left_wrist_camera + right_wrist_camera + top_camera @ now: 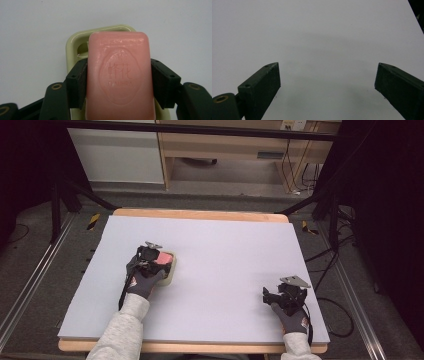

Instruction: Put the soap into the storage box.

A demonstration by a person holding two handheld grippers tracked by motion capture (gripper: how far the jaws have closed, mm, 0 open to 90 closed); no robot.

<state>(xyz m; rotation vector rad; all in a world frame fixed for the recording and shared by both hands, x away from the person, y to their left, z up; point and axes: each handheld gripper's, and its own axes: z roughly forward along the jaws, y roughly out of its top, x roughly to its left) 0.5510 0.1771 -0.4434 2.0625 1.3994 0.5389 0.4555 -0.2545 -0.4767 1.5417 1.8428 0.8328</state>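
On the white table [225, 270], toward nine o'clock from its middle, sits a pale green soap dish [75, 45]. Above it the left gripper [119, 75] has its jaws clamped on the long sides of a pink soap bar [119, 72], which lies over the dish. Near five o'clock, the right gripper [327, 82] rests with jaws spread wide, nothing between them.

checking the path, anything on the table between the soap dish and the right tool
Nothing: in the high view the stretch of white table between the soap dish and the right tool is bare.
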